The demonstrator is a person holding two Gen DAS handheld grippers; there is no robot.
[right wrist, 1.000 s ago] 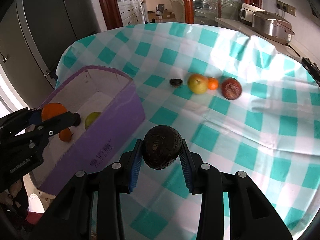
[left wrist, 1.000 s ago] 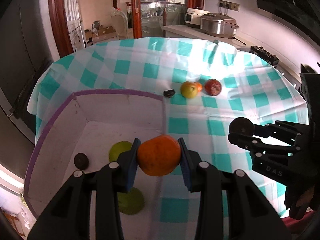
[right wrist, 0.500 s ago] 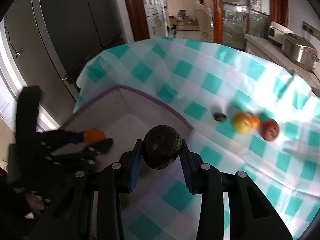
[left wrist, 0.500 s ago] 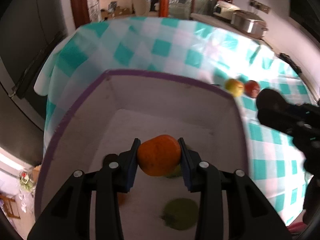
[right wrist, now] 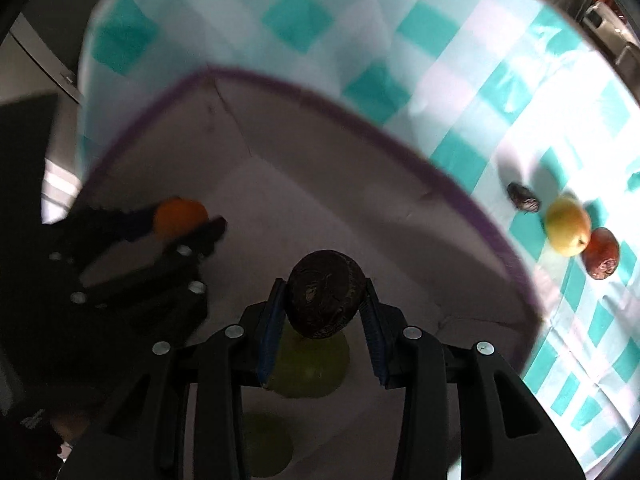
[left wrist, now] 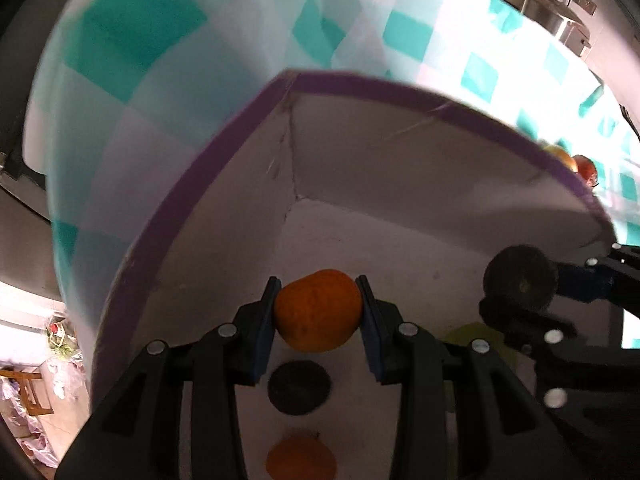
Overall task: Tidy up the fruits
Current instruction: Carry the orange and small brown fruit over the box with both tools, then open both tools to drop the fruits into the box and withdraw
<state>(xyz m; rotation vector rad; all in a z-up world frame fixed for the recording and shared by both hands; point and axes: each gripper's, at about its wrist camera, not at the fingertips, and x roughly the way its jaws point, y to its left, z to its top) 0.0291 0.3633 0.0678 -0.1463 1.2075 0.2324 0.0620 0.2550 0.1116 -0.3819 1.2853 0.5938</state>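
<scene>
we've got both grippers pointing down into the purple-rimmed box [left wrist: 224, 184], left gripper [left wrist: 318, 312] fingers clamped on the orange [left wrist: 318, 310], right gripper [right wrist: 326, 304] fingers on the dark round fruit [right wrist: 326, 300], box floor straight below both

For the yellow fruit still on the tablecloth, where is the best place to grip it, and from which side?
Probably from above, pads on the widest part of the yellow fruit. The red fruit sits against one side, so close across the free sides, in line with neither neighbour.
</scene>
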